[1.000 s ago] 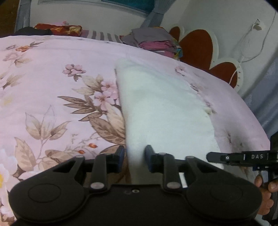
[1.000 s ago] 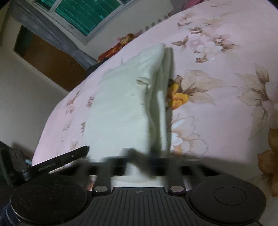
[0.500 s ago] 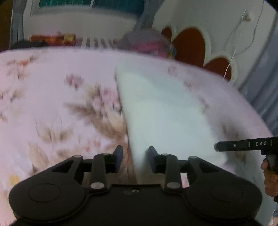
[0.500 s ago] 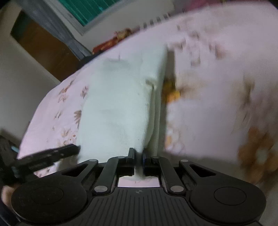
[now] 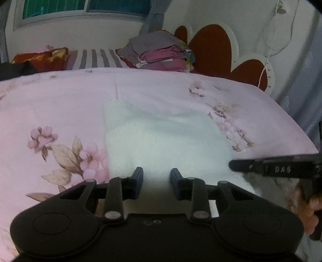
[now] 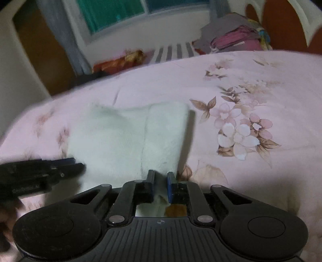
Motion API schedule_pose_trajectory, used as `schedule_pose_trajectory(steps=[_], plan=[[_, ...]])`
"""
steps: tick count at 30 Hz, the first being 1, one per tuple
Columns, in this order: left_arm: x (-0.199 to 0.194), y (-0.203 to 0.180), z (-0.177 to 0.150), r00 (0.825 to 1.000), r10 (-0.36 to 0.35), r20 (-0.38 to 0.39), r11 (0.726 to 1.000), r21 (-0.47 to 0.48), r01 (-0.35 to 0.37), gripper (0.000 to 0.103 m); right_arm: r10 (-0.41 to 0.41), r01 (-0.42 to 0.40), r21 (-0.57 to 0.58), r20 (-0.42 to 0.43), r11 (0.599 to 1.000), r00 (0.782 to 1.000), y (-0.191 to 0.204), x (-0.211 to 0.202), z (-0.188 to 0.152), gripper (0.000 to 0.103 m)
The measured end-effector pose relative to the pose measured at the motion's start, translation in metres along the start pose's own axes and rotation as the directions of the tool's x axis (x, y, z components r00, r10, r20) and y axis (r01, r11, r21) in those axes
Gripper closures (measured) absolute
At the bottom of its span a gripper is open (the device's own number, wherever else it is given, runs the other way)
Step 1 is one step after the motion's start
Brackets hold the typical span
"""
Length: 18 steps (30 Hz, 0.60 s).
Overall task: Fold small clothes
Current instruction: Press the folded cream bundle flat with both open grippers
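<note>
Setting: home bedroom. Bed with pink floral bedspread [image 5: 60, 104]; scalloped red-brown headboard with white trim [image 5: 213, 48]; stack of folded clothes [image 5: 161, 52] at bed's head; striped pillow [image 5: 94, 58]; curtained window [image 5: 86, 8]; white cable [image 5: 267, 60] hanging on wall.

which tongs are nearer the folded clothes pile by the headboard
Right, by a small margin. The right tongs sit at the white garment's near edge on the pile's side; the left tongs sit at the same edge, further from it.
</note>
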State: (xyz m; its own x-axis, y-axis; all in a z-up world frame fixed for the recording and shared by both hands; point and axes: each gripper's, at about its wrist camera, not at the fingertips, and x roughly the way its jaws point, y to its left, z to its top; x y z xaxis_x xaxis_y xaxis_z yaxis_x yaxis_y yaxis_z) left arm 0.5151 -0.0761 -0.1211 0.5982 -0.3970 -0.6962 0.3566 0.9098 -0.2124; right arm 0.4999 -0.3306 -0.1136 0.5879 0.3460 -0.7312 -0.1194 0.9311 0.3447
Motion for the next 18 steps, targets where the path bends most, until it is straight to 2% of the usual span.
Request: schedule_pose_trajectory(steps=[1,2,4,6,8,10,12,13,15,18], plan=[[-0.007,0.000,0.004,0.999,0.001,0.042,1.000,0.008,-0.002,0.076,0.001,-0.001,0.001,0.003,1.000,1.000,-0.002,-0.005,0.003,0.092],[-0.009,0.003,0.009,0.998,0.003,0.070,1.000,0.015,-0.004,0.076,-0.011,0.012,-0.026,0.041,1.000,0.999,0.001,-0.013,0.007,0.092],[-0.001,0.008,0.025,0.996,0.012,0.084,1.000,0.015,-0.014,0.076,-0.003,0.009,-0.053,0.121,0.999,0.993,0.004,-0.022,0.018,0.092],[0.012,0.011,0.039,0.997,0.006,0.082,1.000,0.012,-0.007,0.076,0.021,-0.017,-0.035,0.131,0.999,0.991,0.004,-0.011,0.033,0.092],[0.033,0.016,0.047,0.999,0.003,0.046,1.000,0.020,-0.004,0.075,0.037,-0.028,-0.072,0.126,0.997,0.991,0.013,0.005,0.048,0.092],[0.060,0.024,0.045,0.999,0.049,-0.017,0.998,0.047,-0.048,0.071,0.044,-0.036,-0.097,0.083,0.995,0.996,0.016,0.029,0.059,0.092],[0.062,0.037,0.041,1.000,0.019,-0.001,0.999,-0.041,-0.019,0.071,-0.027,0.026,-0.128,-0.007,0.991,1.000,0.015,0.057,0.057,0.092],[0.058,0.037,0.042,1.000,0.015,-0.003,0.999,-0.040,-0.015,0.071,-0.016,0.019,-0.132,0.024,0.991,1.000,0.010,0.060,0.055,0.092],[0.051,0.030,0.043,0.999,0.034,0.009,0.999,-0.011,-0.034,0.074,-0.007,0.007,-0.095,0.007,0.995,1.000,0.005,0.059,0.057,0.092],[0.046,0.012,0.051,0.997,0.020,0.070,0.997,0.069,-0.025,0.074,-0.026,0.029,-0.113,0.026,0.993,0.999,0.011,0.055,0.059,0.092]])
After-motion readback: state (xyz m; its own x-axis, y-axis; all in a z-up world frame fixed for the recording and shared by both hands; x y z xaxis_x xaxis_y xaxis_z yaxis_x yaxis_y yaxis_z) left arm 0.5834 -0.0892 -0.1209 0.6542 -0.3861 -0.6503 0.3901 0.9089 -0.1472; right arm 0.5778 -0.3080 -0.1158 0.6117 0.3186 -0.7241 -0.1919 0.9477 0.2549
